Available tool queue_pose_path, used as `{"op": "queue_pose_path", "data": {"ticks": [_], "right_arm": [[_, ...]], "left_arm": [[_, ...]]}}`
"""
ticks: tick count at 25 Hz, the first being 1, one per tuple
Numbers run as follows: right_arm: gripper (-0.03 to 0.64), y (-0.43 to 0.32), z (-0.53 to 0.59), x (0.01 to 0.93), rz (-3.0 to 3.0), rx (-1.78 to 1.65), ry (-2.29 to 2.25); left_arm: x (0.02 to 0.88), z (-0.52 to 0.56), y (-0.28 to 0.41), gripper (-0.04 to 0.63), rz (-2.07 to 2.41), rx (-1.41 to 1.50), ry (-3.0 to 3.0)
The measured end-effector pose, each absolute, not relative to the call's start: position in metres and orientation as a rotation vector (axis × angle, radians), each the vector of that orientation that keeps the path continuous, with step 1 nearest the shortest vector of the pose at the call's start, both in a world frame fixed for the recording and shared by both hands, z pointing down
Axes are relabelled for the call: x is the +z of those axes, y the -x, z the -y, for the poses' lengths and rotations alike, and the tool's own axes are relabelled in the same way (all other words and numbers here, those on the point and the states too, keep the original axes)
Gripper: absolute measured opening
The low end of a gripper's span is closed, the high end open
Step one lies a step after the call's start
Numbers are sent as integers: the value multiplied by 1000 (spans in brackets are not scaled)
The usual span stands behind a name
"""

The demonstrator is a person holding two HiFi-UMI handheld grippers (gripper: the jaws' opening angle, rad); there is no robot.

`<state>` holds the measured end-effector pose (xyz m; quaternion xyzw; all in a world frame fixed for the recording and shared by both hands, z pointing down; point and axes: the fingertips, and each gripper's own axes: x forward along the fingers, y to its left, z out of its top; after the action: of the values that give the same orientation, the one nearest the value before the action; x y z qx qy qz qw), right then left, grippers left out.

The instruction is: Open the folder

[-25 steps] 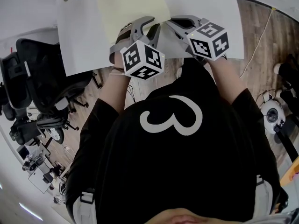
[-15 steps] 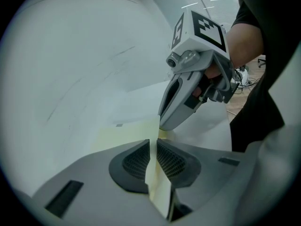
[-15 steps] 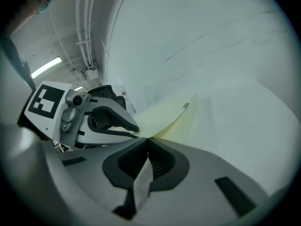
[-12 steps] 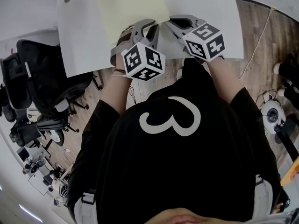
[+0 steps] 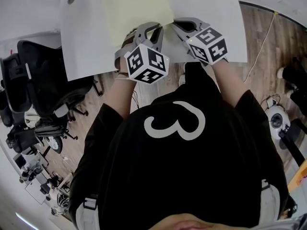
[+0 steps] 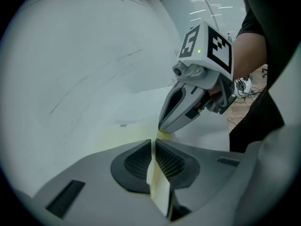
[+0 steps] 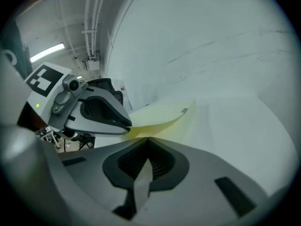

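Closing left tongs (image 6: pixel 153 145), yellow folder (image 5: pixel 134 8) sheet between them; right tongs (image 7: pixel 148 145) clamped on folder (near edge).

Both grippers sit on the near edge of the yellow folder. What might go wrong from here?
1. The fingers of the left gripper are closing on a thin edge of the folder. If both covers are caught, lifting would probably drag the whole folder instead of opening it.
2. The right gripper pinches that edge right beside it, and the cover bows upward there. Pulling the grippers apart may crease or tear it.
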<state>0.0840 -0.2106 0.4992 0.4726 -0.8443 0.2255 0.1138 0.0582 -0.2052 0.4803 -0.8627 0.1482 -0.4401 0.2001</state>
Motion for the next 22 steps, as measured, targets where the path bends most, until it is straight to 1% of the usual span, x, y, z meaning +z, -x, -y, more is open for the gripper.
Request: {"op": "queue_pose_path", "data": {"ticks": [14,22], "right_arm": [[23,-81,209,501,2411,609,-1323],[23,-78,211,501,2372,645,-1338]], "left_arm": [[468,207,-55,25,-444,-1186,2484],[462,211,-51,23,-451,-1176,2534]]}}
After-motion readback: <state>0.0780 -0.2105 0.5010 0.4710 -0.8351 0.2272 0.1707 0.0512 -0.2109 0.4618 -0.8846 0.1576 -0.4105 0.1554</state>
